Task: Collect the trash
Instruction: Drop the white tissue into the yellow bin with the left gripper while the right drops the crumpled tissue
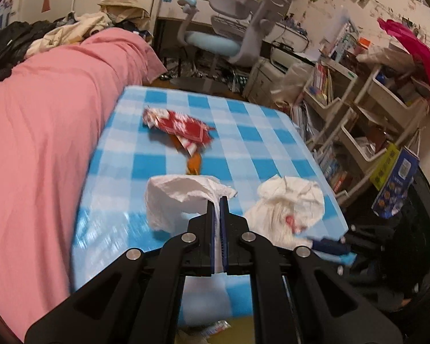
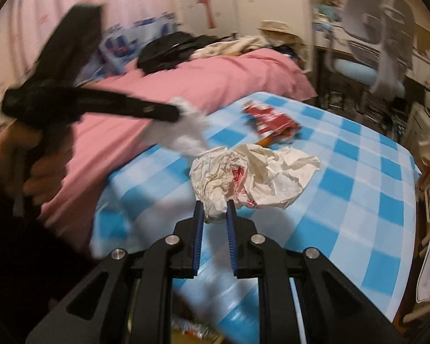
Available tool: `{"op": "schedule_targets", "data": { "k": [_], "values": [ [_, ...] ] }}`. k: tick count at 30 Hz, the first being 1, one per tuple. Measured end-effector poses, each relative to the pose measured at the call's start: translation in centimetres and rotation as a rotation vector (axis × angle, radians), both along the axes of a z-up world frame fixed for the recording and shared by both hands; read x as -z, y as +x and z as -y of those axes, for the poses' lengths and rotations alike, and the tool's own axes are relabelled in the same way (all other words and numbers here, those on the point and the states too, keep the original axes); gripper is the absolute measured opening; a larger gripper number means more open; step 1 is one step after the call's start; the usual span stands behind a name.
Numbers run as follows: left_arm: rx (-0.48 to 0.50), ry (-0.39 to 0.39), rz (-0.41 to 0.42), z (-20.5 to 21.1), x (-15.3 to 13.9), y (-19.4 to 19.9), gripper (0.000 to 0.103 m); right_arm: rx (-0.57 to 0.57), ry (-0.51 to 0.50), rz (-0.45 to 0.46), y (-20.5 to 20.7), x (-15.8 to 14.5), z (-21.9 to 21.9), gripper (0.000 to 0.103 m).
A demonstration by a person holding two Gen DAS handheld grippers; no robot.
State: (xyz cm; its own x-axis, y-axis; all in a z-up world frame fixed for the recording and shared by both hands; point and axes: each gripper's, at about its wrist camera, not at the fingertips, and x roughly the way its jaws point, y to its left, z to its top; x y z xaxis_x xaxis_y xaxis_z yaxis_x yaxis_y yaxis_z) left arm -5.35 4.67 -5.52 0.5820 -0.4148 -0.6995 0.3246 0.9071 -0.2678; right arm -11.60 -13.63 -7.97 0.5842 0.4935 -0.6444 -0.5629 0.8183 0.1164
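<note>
My left gripper (image 1: 220, 199) is shut on a white tissue (image 1: 177, 197), which hangs above the blue checked table (image 1: 252, 140). The right wrist view shows the same gripper (image 2: 177, 113) side-on at the left, held by a hand (image 2: 34, 154), the tissue (image 2: 189, 132) dangling from its tip. My right gripper (image 2: 214, 205) is shut on a crumpled white paper wrapper with red print (image 2: 258, 172); the left wrist view shows that wrapper (image 1: 289, 203) at the right. A red and white wrapper (image 1: 177, 126) (image 2: 269, 120) with an orange scrap (image 1: 194, 164) lies further back on the table.
A bed with a pink cover (image 1: 43, 143) runs along the table's left side, clothes piled on it. A grey and blue desk chair (image 1: 238, 37) stands behind the table. Cluttered shelves (image 1: 367, 120) stand to the right. Wrappers show below the table's near edge (image 2: 192, 329).
</note>
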Motion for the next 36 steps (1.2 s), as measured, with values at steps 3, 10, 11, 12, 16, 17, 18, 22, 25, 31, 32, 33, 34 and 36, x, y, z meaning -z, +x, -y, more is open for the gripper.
{"op": "schedule_targets", "data": {
  "k": [3, 10, 11, 12, 16, 17, 18, 22, 25, 31, 32, 33, 34, 36],
  "values": [
    [-0.003, -0.007, -0.012, 0.2, 0.3, -1.9, 0.005, -0.049, 0.003, -0.03, -2.6, 0.6, -0.5, 0.017],
    [-0.008, -0.013, -0.022, 0.5, 0.3, -6.3, 0.005, -0.117, -0.019, -0.097, -6.0, 2.4, -1.4, 0.017],
    [-0.008, -0.014, -0.023, 0.6, 0.3, -6.7, 0.005, -0.126, -0.018, -0.109, -6.5, 2.6, -1.4, 0.016],
    [-0.008, -0.012, -0.025, 0.5, 0.3, -7.3, 0.005, -0.132, -0.019, -0.115, -7.0, 2.8, -1.5, 0.017],
    [-0.026, -0.012, -0.036, 0.0, 0.2, -8.8, 0.005, -0.152, 0.006, -0.155, -8.3, 3.2, -1.3, 0.017],
    [-0.036, -0.014, -0.041, -0.3, 0.3, -9.2, 0.005, -0.16, 0.024, -0.18, -8.5, 3.5, -1.3, 0.017],
    [-0.04, -0.014, -0.044, -0.5, 0.2, -9.3, 0.005, -0.163, 0.037, -0.196, -8.6, 3.6, -1.2, 0.017],
    [-0.052, -0.015, -0.057, -1.1, 0.3, -10.3, 0.005, -0.175, 0.056, -0.25, -8.8, 4.4, -1.2, 0.017],
    [-0.049, -0.008, -0.063, -1.1, 0.3, -10.9, 0.005, -0.18, 0.082, -0.285, -8.7, 4.6, -1.1, 0.017],
    [-0.025, -0.028, -0.093, -1.1, 0.5, -12.1, 0.005, -0.2, -0.001, -0.372, -9.1, 6.7, -2.2, 0.019],
    [-0.02, -0.025, -0.099, -1.0, 0.6, -12.3, 0.005, -0.198, -0.016, -0.382, -9.2, 7.1, -2.3, 0.022],
    [-0.016, -0.023, -0.107, -0.9, 0.7, -12.6, 0.005, -0.197, -0.029, -0.395, -9.2, 7.5, -2.4, 0.026],
    [-0.013, -0.023, -0.114, -0.8, 0.8, -12.9, 0.005, -0.193, -0.038, -0.403, -9.2, 7.8, -2.5, 0.036],
    [-0.006, -0.024, -0.126, -0.6, 1.1, -13.3, 0.005, -0.18, -0.039, -0.405, -9.3, 7.8, -2.4, 0.047]
  ]
}}
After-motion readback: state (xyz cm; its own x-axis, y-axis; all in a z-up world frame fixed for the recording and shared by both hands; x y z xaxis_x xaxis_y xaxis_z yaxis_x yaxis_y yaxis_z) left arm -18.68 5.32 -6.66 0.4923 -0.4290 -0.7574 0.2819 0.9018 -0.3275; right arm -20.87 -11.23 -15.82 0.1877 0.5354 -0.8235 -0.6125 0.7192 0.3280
